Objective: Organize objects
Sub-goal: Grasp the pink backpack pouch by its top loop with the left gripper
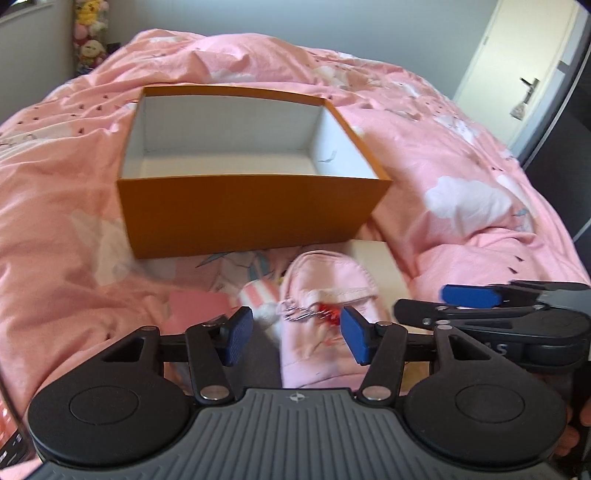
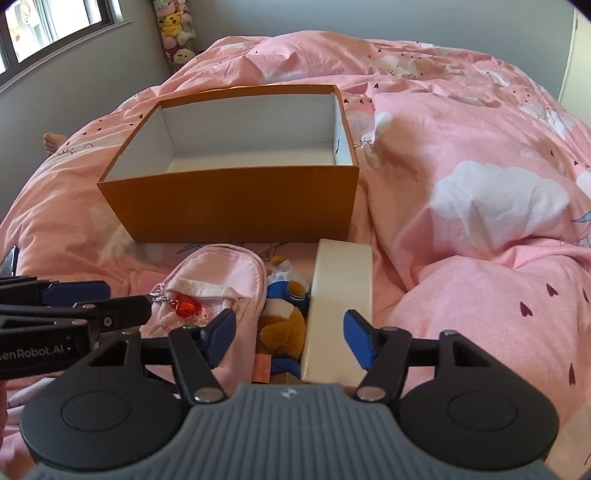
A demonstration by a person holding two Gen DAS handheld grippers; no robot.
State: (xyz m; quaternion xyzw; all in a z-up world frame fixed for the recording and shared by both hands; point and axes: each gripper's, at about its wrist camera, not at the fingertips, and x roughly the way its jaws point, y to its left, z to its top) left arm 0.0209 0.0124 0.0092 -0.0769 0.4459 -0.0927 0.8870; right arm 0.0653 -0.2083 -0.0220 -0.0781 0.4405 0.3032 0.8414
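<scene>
An open orange box (image 1: 251,210) with a white, empty inside sits on the pink bed; it also shows in the right wrist view (image 2: 236,206). In front of it lies a pink pouch (image 1: 325,284) (image 2: 218,280) with a red charm (image 2: 184,306) on a chain. Beside the pouch lie a brown plush toy in blue clothes (image 2: 284,325) and a cream flat box (image 2: 343,295). My left gripper (image 1: 297,334) is open just above the pouch. My right gripper (image 2: 290,338) is open above the plush toy and the cream box.
The pink duvet (image 2: 480,206) is rumpled, with high folds to the right of the box. Plush toys (image 2: 175,26) are stacked in the far corner beside a window (image 2: 44,26). A door (image 1: 517,74) stands at the far right.
</scene>
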